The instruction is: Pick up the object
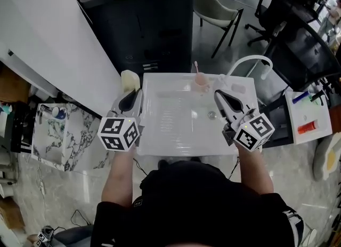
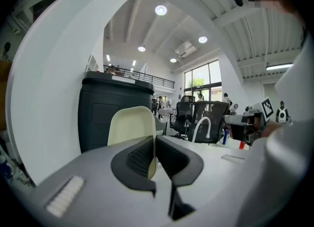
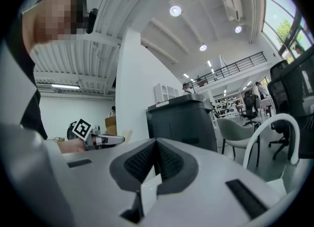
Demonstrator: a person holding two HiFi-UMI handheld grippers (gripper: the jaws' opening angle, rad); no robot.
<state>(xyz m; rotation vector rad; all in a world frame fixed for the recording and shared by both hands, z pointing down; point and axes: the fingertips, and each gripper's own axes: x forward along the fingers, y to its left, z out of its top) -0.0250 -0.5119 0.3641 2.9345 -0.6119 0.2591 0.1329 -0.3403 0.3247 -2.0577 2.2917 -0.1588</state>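
Observation:
A flat cream, scoop-shaped object (image 1: 130, 80) stands upright at the sink's back left corner, and my left gripper (image 1: 131, 95) is shut on its thin edge. In the left gripper view the cream object (image 2: 131, 125) rises between the dark ribbed pads (image 2: 140, 157) of the left gripper (image 2: 154, 140). My right gripper (image 1: 217, 94) hovers over the right side of the white sink (image 1: 160, 139), jaws together. The right gripper view shows the right gripper (image 3: 156, 145) shut, with no object at its tips.
A pink cup (image 1: 201, 82) with a toothbrush stands at the sink's back rim beside the white curved faucet (image 1: 250, 60). The drain (image 1: 211, 115) lies in the basin. A black cabinet (image 1: 141, 22) stands behind, a marble shelf (image 1: 53, 134) left, a white tray (image 1: 308, 117) right.

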